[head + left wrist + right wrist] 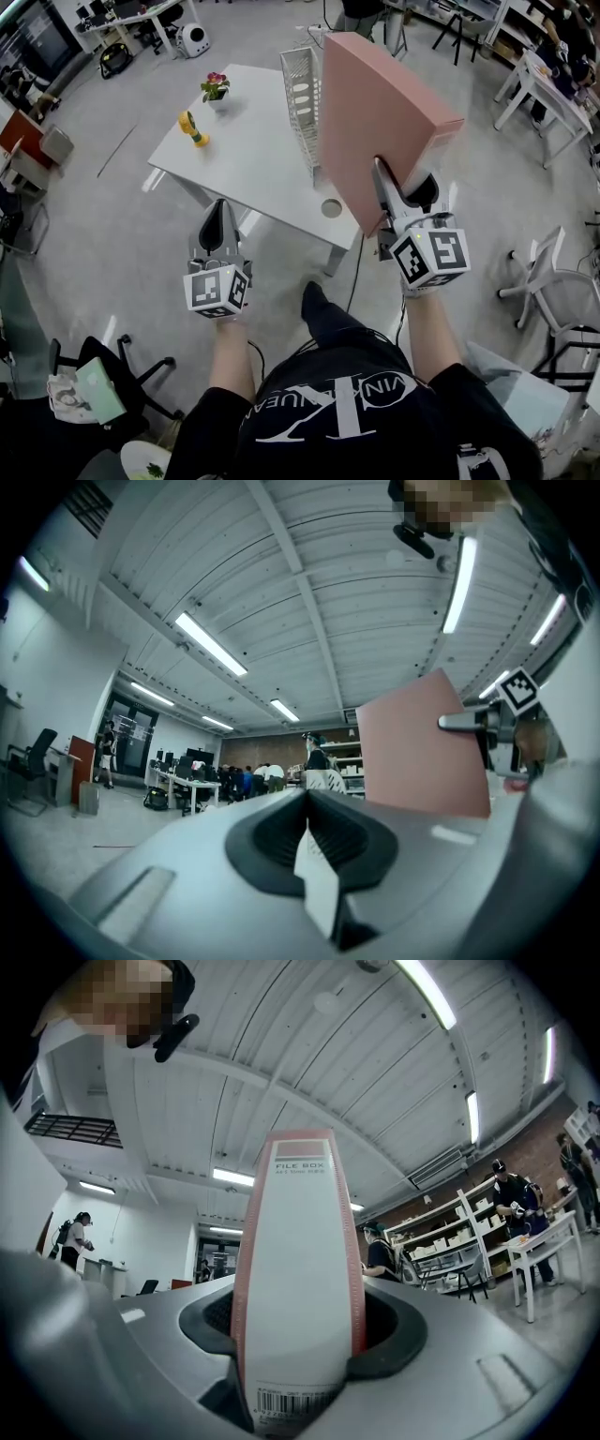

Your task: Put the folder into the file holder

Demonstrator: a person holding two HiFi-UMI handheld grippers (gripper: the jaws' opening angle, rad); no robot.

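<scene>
A pink box folder [375,112] hangs in the air over the right end of the white table [244,155], tilted. My right gripper [382,183] is shut on its lower edge; one jaw shows in front, the other is hidden behind it. In the right gripper view the folder's white spine [300,1269] with pink edges fills the gap between the jaws. The white mesh file holder [302,98] stands on the table just left of the folder. My left gripper [220,211] is shut and empty, held off the table's near edge. The left gripper view also shows the folder [417,747].
A small flower pot [216,87] and a yellow toy [192,128] sit on the table's left part. A round cable hole [331,208] lies near the right corner. Office chairs [553,272] and further desks [539,89] stand around on the grey floor.
</scene>
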